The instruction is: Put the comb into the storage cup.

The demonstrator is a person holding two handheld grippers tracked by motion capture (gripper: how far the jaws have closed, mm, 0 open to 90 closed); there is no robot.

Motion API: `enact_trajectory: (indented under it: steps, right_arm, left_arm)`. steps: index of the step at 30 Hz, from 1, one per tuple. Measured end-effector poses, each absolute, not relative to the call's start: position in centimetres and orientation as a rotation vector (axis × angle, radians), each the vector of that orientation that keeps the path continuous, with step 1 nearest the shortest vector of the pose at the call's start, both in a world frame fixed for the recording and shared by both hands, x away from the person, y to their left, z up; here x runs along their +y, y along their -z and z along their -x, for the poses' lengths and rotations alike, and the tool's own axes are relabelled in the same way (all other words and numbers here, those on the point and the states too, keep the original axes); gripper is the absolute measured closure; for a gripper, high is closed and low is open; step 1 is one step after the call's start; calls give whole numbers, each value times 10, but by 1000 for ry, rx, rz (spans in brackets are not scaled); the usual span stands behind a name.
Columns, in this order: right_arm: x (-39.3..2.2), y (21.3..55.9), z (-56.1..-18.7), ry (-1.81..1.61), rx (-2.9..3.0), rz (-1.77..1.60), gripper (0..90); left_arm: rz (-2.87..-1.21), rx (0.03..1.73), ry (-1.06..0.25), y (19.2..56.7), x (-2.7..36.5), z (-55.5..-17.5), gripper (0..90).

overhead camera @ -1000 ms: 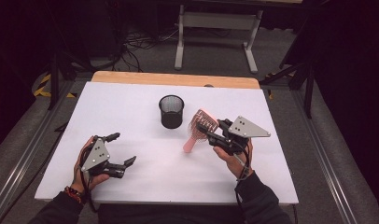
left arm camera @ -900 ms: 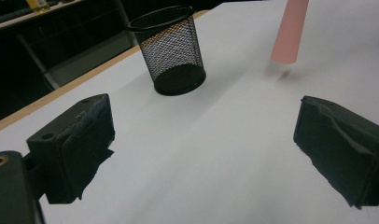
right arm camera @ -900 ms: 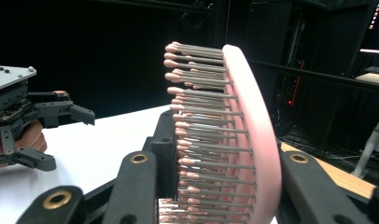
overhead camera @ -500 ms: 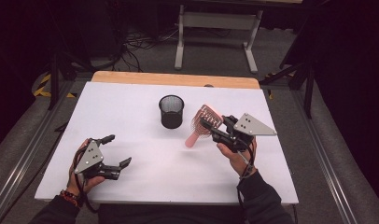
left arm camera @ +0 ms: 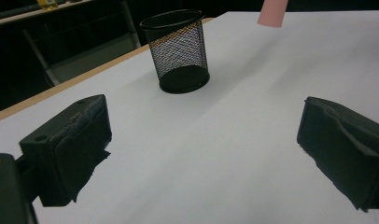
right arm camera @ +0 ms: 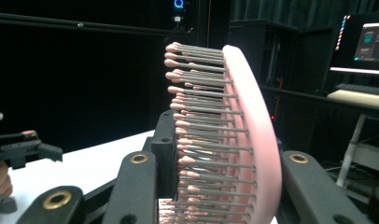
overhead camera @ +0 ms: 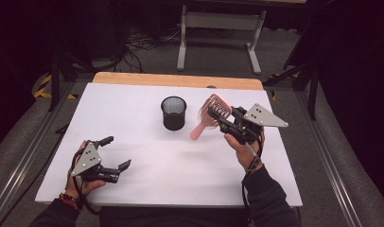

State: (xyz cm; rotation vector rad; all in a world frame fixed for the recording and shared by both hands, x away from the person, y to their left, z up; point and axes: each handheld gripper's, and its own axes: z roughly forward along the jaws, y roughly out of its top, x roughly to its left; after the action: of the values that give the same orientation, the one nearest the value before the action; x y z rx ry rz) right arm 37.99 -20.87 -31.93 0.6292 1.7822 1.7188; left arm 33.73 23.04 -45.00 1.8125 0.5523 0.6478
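A pink hairbrush (overhead camera: 210,112) hangs in the air above the right half of the white table (overhead camera: 133,101), its handle pointing down and left. My right gripper (overhead camera: 222,121) is shut on the brush's head; in the right gripper view the bristled head (right arm camera: 225,135) stands upright between the two jaws. A black mesh cup (overhead camera: 174,112) stands upright just left of the brush, and the left gripper view has it ahead (left arm camera: 178,51). My left gripper (overhead camera: 116,152) rests low near the front left of the table, open, with nothing between its pads (left arm camera: 68,140).
A wooden strip (overhead camera: 176,79) runs along the table's far edge. Beyond it a metal stand (overhead camera: 218,28) and cables lie on the floor. Dark floor drops away on both sides. A lit monitor (right arm camera: 372,42) is far off in the right gripper view.
My right gripper has lifted the hairbrush higher and a little farther from me, nearer the cup's height. The left gripper has hardly moved and stays open.
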Motion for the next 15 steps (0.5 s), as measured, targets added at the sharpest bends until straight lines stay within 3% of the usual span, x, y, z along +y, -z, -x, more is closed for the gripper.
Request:
enact_trajectory:
  steps: [15]
  right_arm:
    - [-202,286,-394,-1698,1715,-603,633]
  left_arm:
    - [-1796,565,-632,451,232,-339,47]
